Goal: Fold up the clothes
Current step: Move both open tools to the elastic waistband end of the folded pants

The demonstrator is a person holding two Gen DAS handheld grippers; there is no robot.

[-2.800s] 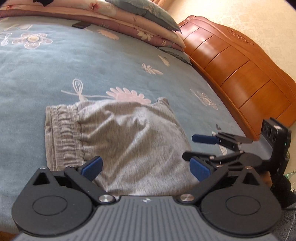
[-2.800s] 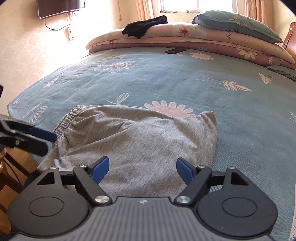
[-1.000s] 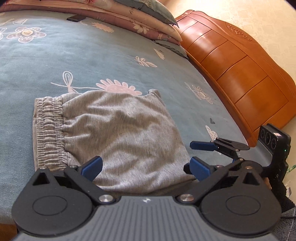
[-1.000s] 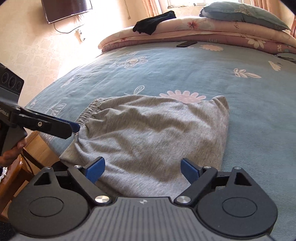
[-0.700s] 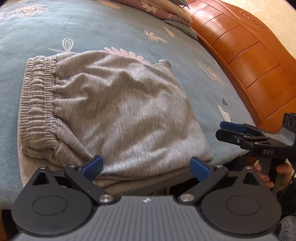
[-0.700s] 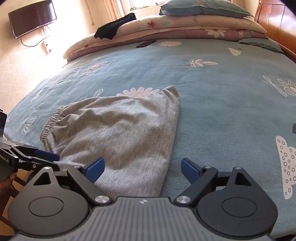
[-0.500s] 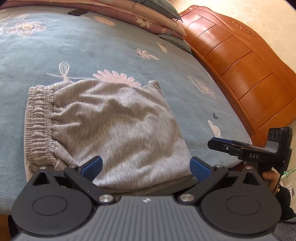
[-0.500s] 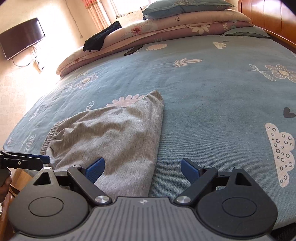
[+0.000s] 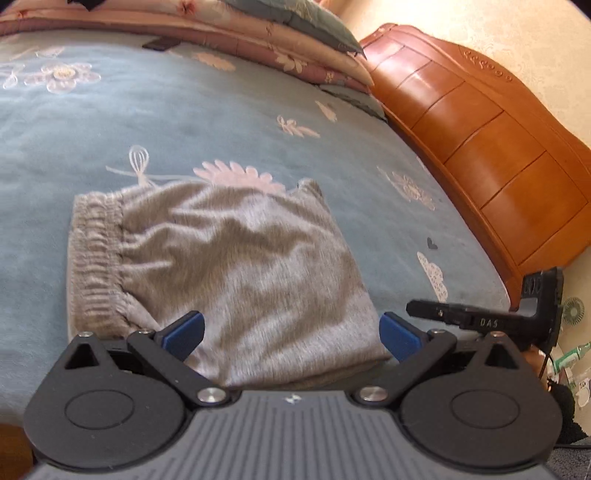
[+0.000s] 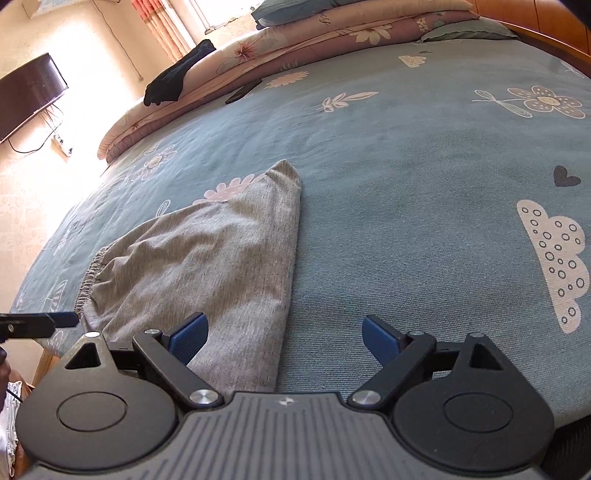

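Observation:
A folded grey garment [image 9: 221, 266] with an elastic waistband [image 9: 96, 258] on its left side lies flat near the front edge of the blue flowered bed [image 9: 184, 122]. My left gripper [image 9: 291, 334] is open just before the garment's near edge, holding nothing. In the right wrist view the same grey garment [image 10: 207, 266] lies left of centre. My right gripper [image 10: 284, 338] is open over the garment's right edge and the bare bedspread [image 10: 424, 192]. The right gripper [image 9: 472, 319] also shows at the right of the left wrist view, and the left fingers [image 10: 40, 323] at the far left of the right wrist view.
Stacked quilts and a pillow [image 9: 288, 33] line the far end of the bed, with a dark garment [image 10: 177, 75] draped on them and a small dark flat object [image 10: 243, 90] beside them. A wooden headboard [image 9: 480, 147] runs along the right. A TV [image 10: 26, 96] hangs on the wall.
Both grippers stayed open while shifting. The right gripper swung rightward, so the garment now sits left in its view. The left view tilted back up. The garment has not moved.

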